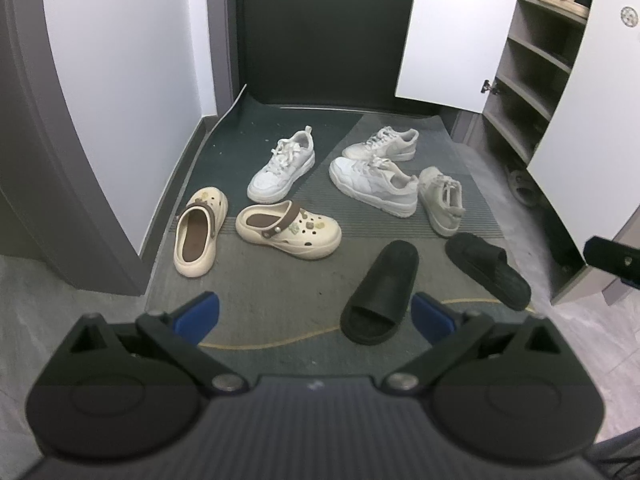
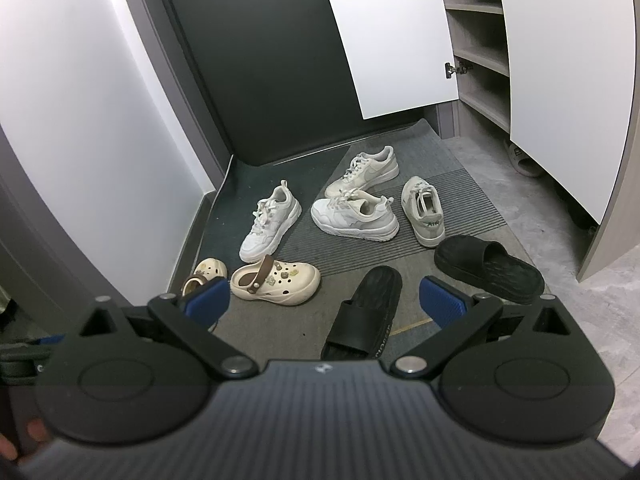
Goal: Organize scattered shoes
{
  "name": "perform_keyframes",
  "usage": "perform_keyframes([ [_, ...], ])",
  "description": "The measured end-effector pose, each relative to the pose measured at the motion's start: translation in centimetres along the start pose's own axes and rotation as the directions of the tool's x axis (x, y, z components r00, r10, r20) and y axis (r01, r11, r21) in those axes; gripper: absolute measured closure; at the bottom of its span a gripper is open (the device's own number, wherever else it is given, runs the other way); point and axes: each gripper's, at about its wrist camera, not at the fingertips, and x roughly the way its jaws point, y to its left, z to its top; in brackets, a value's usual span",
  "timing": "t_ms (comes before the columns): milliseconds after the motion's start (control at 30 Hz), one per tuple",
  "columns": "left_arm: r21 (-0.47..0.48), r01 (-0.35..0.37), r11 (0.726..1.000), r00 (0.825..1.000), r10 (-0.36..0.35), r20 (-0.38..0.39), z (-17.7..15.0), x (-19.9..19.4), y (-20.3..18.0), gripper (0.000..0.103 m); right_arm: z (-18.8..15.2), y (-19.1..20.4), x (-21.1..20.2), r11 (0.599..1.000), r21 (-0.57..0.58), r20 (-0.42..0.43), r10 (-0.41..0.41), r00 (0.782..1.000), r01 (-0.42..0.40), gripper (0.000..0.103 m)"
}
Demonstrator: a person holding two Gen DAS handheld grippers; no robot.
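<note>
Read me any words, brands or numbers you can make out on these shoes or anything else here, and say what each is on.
"AIR": on the heel tab of the rightmost white sneaker, in green.
Gold lettering on the side of the nearer black slide: too blurred to read.
Small light mark on top of each gripper body: a logo, not readable text.
Round emblem on the cabinet door: no legible words.
Nothing else readable.
</note>
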Motion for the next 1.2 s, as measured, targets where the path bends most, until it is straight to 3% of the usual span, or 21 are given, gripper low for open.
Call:
perform_keyframes([
  [833, -0.001, 0.02, 1.0, 1.0, -0.02, -0.011, -0.23, -0.25, 0.2, 0.0, 0.06, -0.34, -0.16, 1.0, 0.003, 0.002, 0.01, 1.0, -0.01, 0.0],
  [1000, -0.02, 0.073, 0.997, 0.996, -0.074, -0.058, -0.05, 0.45, 0.57, 0.0, 0.11, -0.61, -0.05, 1.0, -0.001, 0.01, 0.002, 1.0, -0.002, 0.0],
  [1200, -0.017, 0.079, 0.997, 0.997, -0.079, -0.003, -0.38, -0.21, 0.68, 0.0, 0.12, -0.96, -0.1, 1.0, 0.018, 0.024, -0.005, 1.0, 0.004, 0.0],
])
